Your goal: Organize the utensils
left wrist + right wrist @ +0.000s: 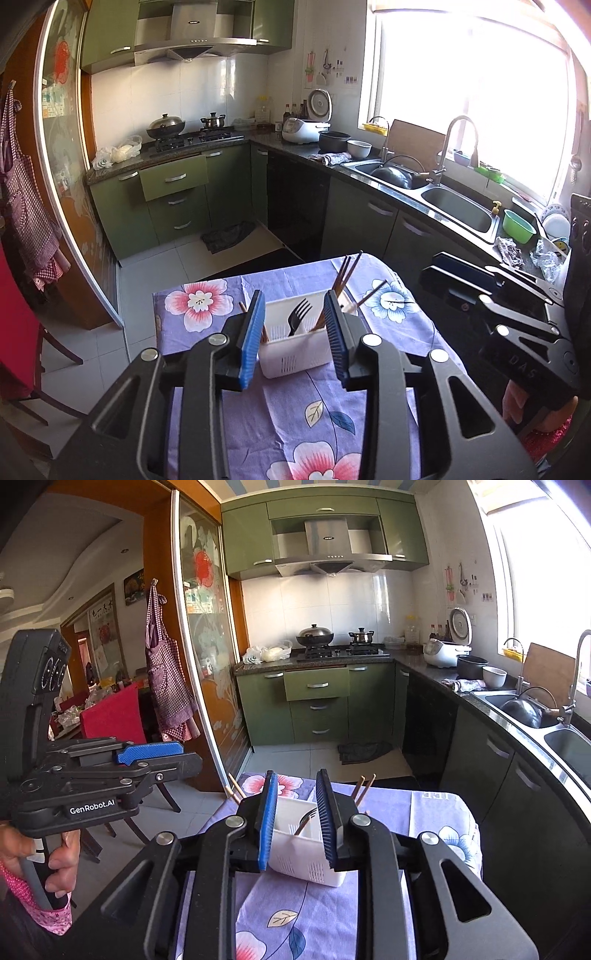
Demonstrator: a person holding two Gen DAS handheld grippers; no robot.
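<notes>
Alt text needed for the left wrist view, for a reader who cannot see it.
The open left gripper hovers, empty, above a white utensil caddy holding a black fork and chopsticks, on a purple floral tablecloth. The right gripper is at the right; a green kitchen lies beyond.

Daylight floods in through the large kitchen window [476,96] at my two o'clock, blown out to pure white glare. It brightens the white wall tiles [325,602], while the dark lower cabinets [491,768] at three o'clock sit in shadow. Fisheye distortion bends the sliding glass door frame [195,664] and blackens the corners. Focus looks sharp throughout.
</notes>
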